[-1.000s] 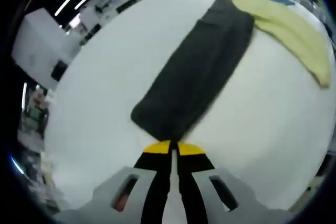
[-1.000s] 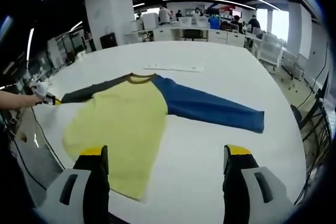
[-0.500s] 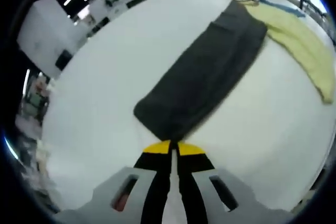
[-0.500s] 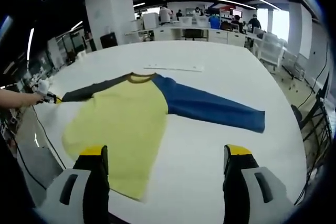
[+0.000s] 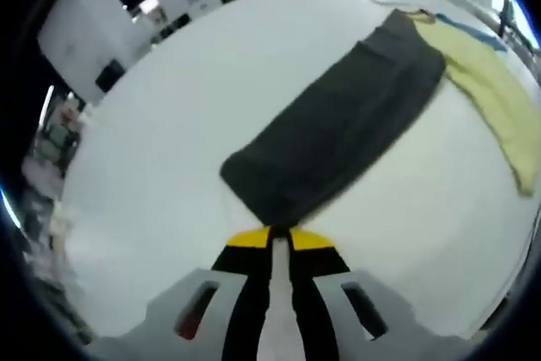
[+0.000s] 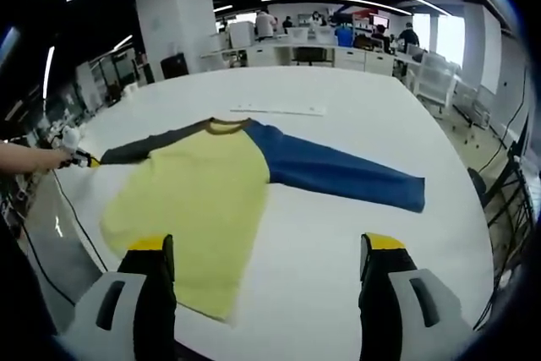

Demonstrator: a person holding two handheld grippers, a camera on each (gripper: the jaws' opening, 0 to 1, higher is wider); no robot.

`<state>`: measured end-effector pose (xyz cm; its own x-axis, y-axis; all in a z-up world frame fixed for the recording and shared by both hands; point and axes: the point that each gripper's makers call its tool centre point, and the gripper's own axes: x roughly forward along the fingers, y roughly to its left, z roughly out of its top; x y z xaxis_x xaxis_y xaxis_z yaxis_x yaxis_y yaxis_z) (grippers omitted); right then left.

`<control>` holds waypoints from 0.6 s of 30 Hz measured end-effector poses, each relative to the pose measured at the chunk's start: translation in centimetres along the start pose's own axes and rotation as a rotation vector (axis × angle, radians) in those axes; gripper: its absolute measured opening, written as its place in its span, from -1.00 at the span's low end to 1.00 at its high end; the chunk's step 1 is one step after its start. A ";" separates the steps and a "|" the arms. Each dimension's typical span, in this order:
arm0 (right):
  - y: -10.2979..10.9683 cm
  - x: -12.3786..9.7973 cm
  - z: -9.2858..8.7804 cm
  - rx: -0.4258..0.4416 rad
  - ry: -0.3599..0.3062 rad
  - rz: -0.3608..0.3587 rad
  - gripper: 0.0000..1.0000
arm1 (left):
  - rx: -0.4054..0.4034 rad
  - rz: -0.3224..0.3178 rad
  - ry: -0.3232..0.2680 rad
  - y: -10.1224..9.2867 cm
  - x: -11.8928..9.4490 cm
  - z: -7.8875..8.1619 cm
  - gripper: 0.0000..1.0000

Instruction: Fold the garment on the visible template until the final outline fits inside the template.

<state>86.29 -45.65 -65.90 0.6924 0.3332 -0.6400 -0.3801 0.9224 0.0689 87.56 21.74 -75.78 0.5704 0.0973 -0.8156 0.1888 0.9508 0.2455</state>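
On the white table (image 6: 338, 234) the shirt (image 6: 203, 200) lies flat; left gripper (image 5: 272, 238) pinches the dark sleeve (image 5: 338, 133) cuff, right gripper (image 6: 266, 251) spread above. Carry the cuff low across the yellow body, keeping it taut.

One garment (image 6: 199, 200) lies on the one white desk (image 6: 338, 234), at the frame's centre: one yellow body, one dark sleeve (image 5: 338, 128), one blue sleeve (image 6: 338, 171). Two tongs: the left tongs (image 5: 277, 238) and right tongs (image 6: 266, 255).

The tongs (image 5: 279, 238) hide the grey sleeve's (image 5: 338, 128) cuff end.
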 end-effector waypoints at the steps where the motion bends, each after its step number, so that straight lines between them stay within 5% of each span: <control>1: 0.0 0.0 0.0 0.001 -0.001 0.000 0.81 | -0.010 -0.002 -0.007 0.0 -0.1 0.1 -0.78; 18: -0.2 -1.4 0.6 0.010 -0.043 0.004 0.82 | -0.076 -0.060 -0.067 -2.4 -3.2 2.1 -0.34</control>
<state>85.79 -46.16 -64.57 0.7167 0.3443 -0.6064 -0.3766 0.9230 0.0790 86.95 18.55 -72.62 0.6128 0.0220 -0.7899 0.1643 0.9742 0.1546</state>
